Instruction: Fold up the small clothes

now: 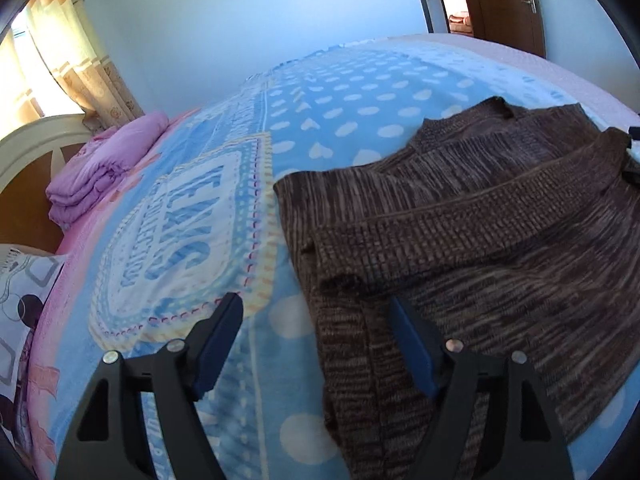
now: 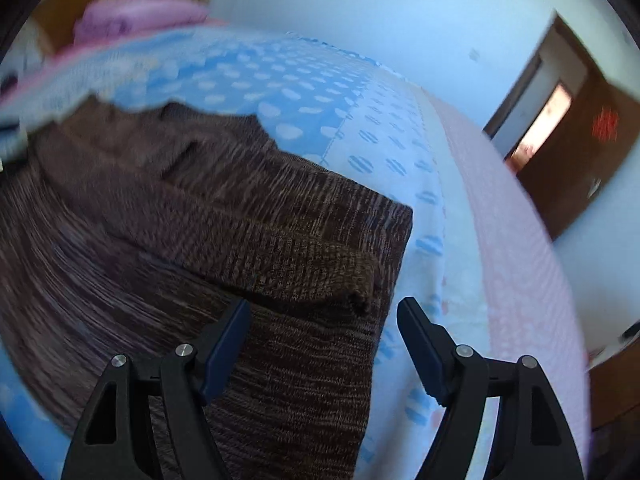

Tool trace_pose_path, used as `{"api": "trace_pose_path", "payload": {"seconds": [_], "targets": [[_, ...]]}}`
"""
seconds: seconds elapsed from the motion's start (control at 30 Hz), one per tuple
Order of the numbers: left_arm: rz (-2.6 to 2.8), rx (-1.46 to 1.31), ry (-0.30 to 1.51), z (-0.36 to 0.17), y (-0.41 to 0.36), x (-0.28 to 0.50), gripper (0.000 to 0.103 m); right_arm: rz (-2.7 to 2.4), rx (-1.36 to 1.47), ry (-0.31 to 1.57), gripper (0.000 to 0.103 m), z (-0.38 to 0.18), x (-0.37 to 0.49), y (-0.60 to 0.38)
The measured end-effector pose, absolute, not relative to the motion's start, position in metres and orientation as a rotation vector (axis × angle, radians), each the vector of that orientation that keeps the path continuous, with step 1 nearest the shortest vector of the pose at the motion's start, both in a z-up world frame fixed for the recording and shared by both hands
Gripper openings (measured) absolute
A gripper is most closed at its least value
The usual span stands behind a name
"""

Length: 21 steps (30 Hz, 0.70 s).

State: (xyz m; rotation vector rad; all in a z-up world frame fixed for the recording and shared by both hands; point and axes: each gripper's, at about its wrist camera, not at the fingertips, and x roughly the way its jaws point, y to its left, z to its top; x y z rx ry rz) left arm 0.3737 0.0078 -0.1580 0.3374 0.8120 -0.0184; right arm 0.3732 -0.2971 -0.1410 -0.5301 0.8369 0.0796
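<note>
Sweater [image 1: 480,216] — brown knit, lies flat on blue dotted blanket [image 1: 352,80], both sleeves folded across its front. Left gripper [image 1: 316,312] spread wide, holding nothing, straddling the sweater's side edge. Right gripper [image 2: 324,312] also wide apart and empty — poised over the opposite edge by a sleeve cuff [image 2: 360,276]. Folded purple quilt [image 1: 100,168] sits near the headboard [image 1: 36,136].
</note>
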Motion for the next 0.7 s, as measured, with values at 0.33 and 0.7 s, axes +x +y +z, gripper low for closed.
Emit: {"api": "trace_pose_path", "payload": {"seconds": [0.33, 0.7], "targets": [[0.155, 0.339, 0.786, -0.142, 0.014, 0.434, 0.081, -0.075, -0.685, 0.758, 0.076, -0.115, 0.449, -0.287], [0.206, 0.170, 0.833, -0.144, 0.061, 0.426, 0.086, -0.077, -0.364, 0.781, 0.076, -0.091, 0.441, -0.352]]}}
